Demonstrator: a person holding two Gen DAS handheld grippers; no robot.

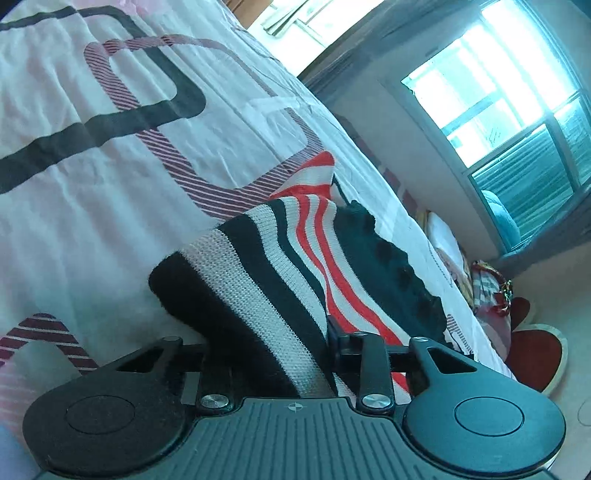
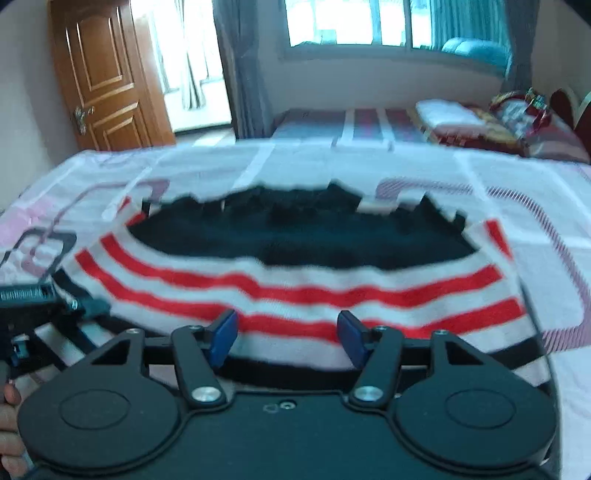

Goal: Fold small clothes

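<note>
A white bedspread covers the bed, printed with dark and maroon-striped rounded squares. Past the bed's far edge a brown wooden door stands at the left, grey curtains hang beside it, and a bright window fills the wall. Near the far right corner lie a white pillow and a red patterned bundle.

- knit sweater, stripes in black, white and red, black scalloped edge
- spread flat on the bed, 1 end bunched and lifted up
</note>
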